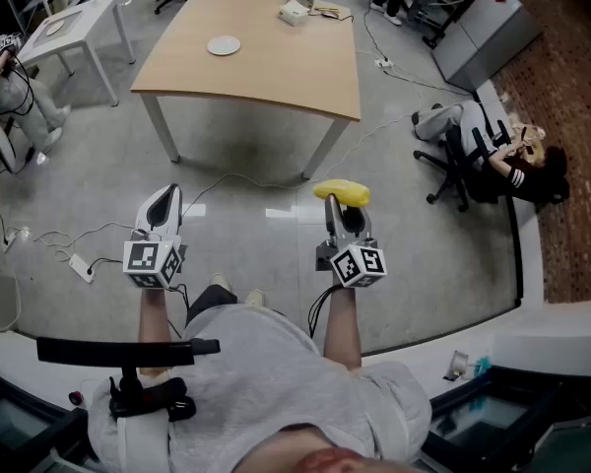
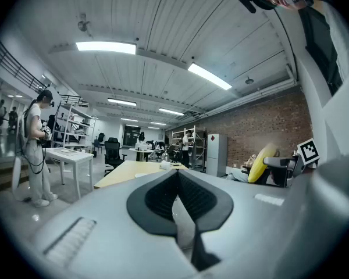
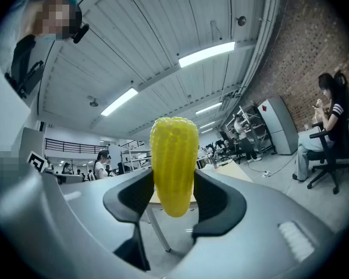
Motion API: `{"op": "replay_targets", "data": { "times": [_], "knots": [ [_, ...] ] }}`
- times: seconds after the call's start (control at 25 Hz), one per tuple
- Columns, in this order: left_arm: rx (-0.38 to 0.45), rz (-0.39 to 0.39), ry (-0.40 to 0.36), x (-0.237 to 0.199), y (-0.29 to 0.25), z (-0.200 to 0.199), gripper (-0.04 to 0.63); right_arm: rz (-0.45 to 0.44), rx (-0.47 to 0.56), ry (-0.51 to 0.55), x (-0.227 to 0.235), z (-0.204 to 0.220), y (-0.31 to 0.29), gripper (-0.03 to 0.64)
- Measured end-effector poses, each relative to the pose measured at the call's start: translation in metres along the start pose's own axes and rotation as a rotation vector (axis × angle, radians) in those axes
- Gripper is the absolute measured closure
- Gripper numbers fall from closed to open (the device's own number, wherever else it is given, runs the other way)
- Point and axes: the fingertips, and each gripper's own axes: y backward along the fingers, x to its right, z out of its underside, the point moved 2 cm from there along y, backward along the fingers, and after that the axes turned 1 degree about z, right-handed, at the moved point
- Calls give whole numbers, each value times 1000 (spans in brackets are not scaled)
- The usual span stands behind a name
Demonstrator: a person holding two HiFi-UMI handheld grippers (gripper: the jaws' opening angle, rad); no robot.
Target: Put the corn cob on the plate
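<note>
The wooden table (image 1: 276, 67) is standing well ahead of the person, across open floor. The left gripper (image 1: 164, 201) is pointing level, its jaws pressed together on nothing. The right gripper (image 1: 342, 205) is pointing level and clamping the corn cob (image 1: 342, 193) between its pads, with much of the cob standing clear of them. The white plate (image 1: 224, 45) is lying on the table, well apart from the cob. The cob is probably light and stiff, with a bumpy, slightly slippery skin, so a hold around its middle should balance best. It is showing bright yellow, with kernel rows and a rounded tip.
</note>
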Motion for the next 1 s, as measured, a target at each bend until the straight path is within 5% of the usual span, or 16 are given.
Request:
{"op": "replay_targets", "data": {
  "times": [0.52,1.0],
  "knots": [
    [4,-49,-7,-3,10,-3,575,-73,-28,-7,-12,3,-10,396],
    [-12,-257,17,-79,52,9,575,-349,-140,13,-103,49,-97,396]
  ]
}}
